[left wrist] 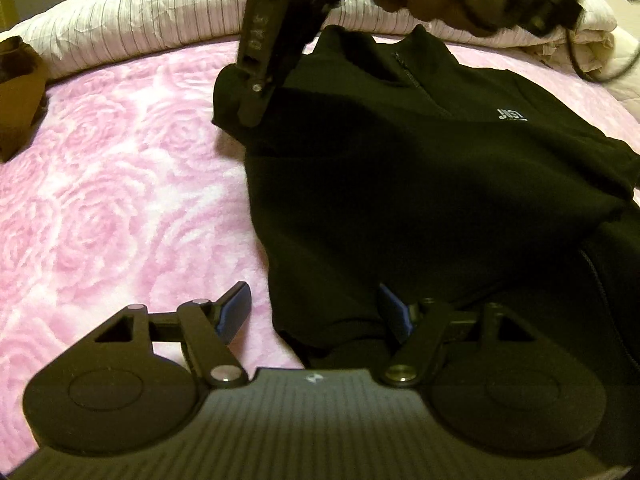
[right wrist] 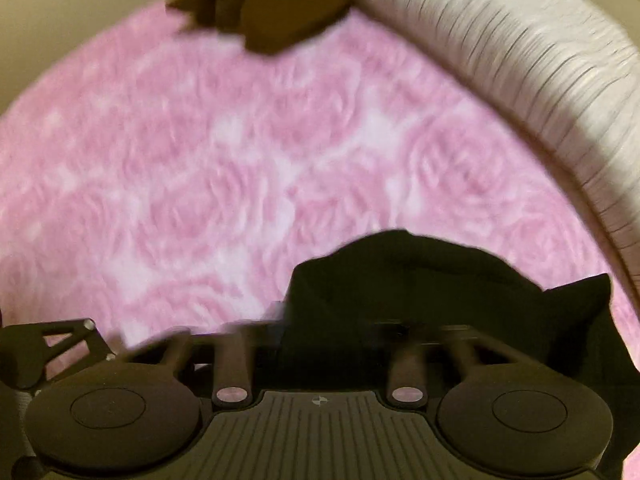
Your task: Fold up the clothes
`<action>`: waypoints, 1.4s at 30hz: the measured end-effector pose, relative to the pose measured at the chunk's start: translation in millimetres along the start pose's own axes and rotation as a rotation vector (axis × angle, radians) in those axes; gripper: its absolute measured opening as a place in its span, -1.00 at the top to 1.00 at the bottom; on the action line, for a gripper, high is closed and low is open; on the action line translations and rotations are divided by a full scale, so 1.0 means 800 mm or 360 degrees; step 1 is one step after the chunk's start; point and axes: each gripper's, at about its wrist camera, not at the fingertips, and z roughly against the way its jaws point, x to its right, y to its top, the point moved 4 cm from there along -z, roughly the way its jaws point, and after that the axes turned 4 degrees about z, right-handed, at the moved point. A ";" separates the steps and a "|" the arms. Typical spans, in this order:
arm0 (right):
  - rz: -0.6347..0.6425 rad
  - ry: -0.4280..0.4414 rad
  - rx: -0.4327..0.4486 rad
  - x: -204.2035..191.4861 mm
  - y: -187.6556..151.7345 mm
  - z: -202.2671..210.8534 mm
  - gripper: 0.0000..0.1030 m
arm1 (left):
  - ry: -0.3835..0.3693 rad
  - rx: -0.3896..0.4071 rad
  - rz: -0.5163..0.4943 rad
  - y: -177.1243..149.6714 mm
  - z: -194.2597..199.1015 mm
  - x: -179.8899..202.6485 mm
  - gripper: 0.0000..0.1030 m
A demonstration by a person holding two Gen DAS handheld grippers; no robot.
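Black jacket (left wrist: pixel 400 184) lies on the pink blanket (left wrist: pixel 120 200); right gripper (left wrist: pixel 250 114) pinches its shoulder, left gripper (left wrist: pixel 316 312) is spread over its hem.

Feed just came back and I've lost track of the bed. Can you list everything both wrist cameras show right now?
Black zip-neck top: one, black with a small white chest logo, spread on the blanket, right of centre in the left wrist view; its sleeve end bunches at the right gripper.
Blanket: one, pink with a rose pattern, covers the bed.
Striped quilt: one, white with thin dark stripes, rolled along the far edge.
Brown garment: one, brown, at the blanket's left edge.
Dark cable: one, black, far right over the quilt.
Left gripper: one, black with blue pads, open at the top's hem.
Right gripper: one, black, shut on the top's sleeve.
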 end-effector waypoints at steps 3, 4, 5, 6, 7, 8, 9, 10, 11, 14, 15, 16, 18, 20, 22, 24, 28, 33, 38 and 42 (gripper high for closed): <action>-0.0222 0.0015 0.0103 0.035 0.016 0.003 0.95 | -0.0013 0.0017 0.0011 0.000 0.000 -0.003 -0.31; -0.0267 0.0016 0.0107 0.041 0.011 0.002 0.95 | -0.0020 0.0020 0.0019 0.000 -0.001 -0.004 -0.31; -0.0312 0.0017 0.0110 0.046 0.007 0.000 0.95 | -0.0027 0.0018 0.0022 0.000 -0.002 -0.005 -0.31; -0.0357 0.0018 0.0114 0.052 0.002 -0.001 0.95 | -0.0031 0.0018 0.0020 0.000 -0.002 -0.005 -0.31; -0.0402 0.0019 0.0117 0.058 -0.002 -0.003 0.95 | -0.0032 0.0019 0.0012 0.000 -0.002 -0.003 -0.31; -0.0447 0.0019 0.0120 0.063 -0.007 -0.004 0.95 | -0.0033 0.0021 0.0005 0.000 -0.002 -0.002 -0.31; -0.0492 0.0020 0.0128 0.069 -0.011 -0.005 0.93 | -0.0035 0.0020 0.0001 0.000 -0.001 -0.002 -0.31; -0.0534 0.0014 0.0152 0.072 -0.016 0.000 0.90 | -0.0038 0.0014 0.0003 0.001 0.001 -0.004 -0.31; -0.0571 -0.0009 0.0186 0.075 -0.020 0.008 0.84 | -0.0034 0.0013 0.0001 0.003 0.004 -0.004 -0.31; -0.0628 -0.0109 0.0330 0.072 -0.037 0.041 0.43 | -0.0007 0.0053 -0.0024 0.009 0.019 -0.006 -0.23; -0.0638 -0.0142 0.0408 0.065 -0.047 0.057 0.41 | -0.0003 0.0075 -0.0028 0.012 0.026 -0.007 -0.20; -0.0671 -0.0170 0.0476 0.059 -0.063 0.072 0.35 | -0.0002 0.0093 -0.0029 0.015 0.031 -0.008 -0.17; -0.0745 -0.0224 0.0599 0.046 -0.096 0.101 0.30 | -0.0006 0.0141 -0.0031 0.024 0.041 -0.010 -0.17; -0.0867 -0.0258 0.0623 0.034 -0.143 0.116 0.29 | -0.0021 0.0159 -0.0050 0.036 0.041 -0.009 -0.17; -0.0985 -0.0278 0.0590 0.020 -0.198 0.119 0.29 | -0.0014 0.0113 -0.0089 0.043 0.026 -0.009 -0.17; -0.1096 -0.0296 0.0492 0.010 -0.251 0.111 0.29 | 0.0001 0.0047 -0.0135 0.048 0.007 -0.010 -0.17; -0.1298 -0.0355 0.0351 -0.004 -0.354 0.111 0.29 | 0.0068 -0.0072 -0.0229 0.049 -0.018 -0.015 -0.29; -0.1376 -0.0470 0.0515 -0.007 -0.407 0.180 0.29 | 0.0180 -0.0054 -0.0378 0.051 0.006 0.014 -0.16; -0.1486 -0.0485 0.0552 0.030 -0.451 0.184 0.29 | 0.0208 -0.0039 -0.0518 0.039 0.031 0.068 -0.17; -0.1666 -0.0394 0.0582 0.040 -0.480 0.188 0.29 | 0.0153 -0.0045 -0.0593 0.034 0.047 0.131 -0.17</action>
